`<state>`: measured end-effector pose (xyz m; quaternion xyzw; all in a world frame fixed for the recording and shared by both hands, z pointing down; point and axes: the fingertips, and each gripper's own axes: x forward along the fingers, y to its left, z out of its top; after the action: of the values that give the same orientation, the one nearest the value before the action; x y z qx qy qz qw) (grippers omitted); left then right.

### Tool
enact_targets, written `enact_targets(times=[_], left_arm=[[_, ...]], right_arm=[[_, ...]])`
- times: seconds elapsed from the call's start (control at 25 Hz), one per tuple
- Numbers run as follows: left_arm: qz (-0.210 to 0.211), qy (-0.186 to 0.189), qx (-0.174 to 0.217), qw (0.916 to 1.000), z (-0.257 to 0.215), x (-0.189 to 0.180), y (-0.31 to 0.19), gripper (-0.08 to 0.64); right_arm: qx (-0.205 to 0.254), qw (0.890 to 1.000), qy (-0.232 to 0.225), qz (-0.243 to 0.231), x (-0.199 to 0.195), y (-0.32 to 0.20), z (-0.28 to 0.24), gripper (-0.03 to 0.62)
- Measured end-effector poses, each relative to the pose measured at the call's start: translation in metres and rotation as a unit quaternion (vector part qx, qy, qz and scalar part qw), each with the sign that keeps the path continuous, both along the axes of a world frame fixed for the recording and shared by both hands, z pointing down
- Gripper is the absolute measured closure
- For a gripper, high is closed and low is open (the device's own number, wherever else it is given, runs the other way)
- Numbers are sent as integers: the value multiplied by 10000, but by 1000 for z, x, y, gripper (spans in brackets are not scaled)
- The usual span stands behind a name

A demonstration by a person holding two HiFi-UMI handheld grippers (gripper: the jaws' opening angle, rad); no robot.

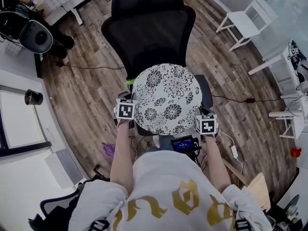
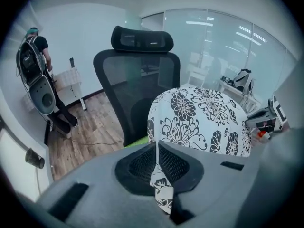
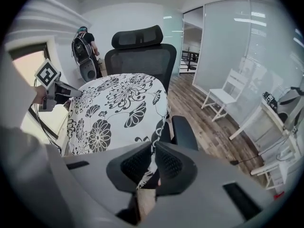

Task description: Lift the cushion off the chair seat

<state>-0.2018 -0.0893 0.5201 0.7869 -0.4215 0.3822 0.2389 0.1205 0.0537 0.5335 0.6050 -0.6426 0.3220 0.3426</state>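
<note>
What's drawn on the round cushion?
Black flowers on white cover the cushion, clearest in the head view.

The cushion (image 1: 166,99) fills the space straight ahead of me. Just beyond it the tall black chair back (image 1: 149,30) walls off the far side, and the armrest (image 1: 206,93) sits close by the cushion's right edge. Left of the chair the wood floor (image 1: 91,95) lies open, crossed only by a thin cable (image 1: 91,68). At the far left stands a person with a backpack (image 1: 29,30). To the right, a white chair (image 1: 248,20) and other white furniture (image 1: 284,114) crowd the floor.

Wooden floor (image 1: 91,100) bears a black office chair (image 1: 149,28), a white chair (image 1: 248,20), perhaps a loose cable (image 1: 96,68)
</note>
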Motion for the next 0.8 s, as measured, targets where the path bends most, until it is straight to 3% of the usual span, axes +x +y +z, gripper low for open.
enact_targets(times=[0.16,0.4,0.56,0.8], left_arm=[[-140,95,172,9997,-18,-2,-1,543],[-202,152,401,9989,-40,-5,5,543],[-248,130,426,9987,-45,-7,7,543],[-364,140,398,9984,-46,-13,11,543]], right_arm=[[392,9992,8,-72,-1,-4,-19,565],[532,9984,-203,-37,-6,-3,-30,565],[652,9965,-512,-43,-13,-5,-36,565],[645,9962,-587,-50,-15,-4,-37,565]])
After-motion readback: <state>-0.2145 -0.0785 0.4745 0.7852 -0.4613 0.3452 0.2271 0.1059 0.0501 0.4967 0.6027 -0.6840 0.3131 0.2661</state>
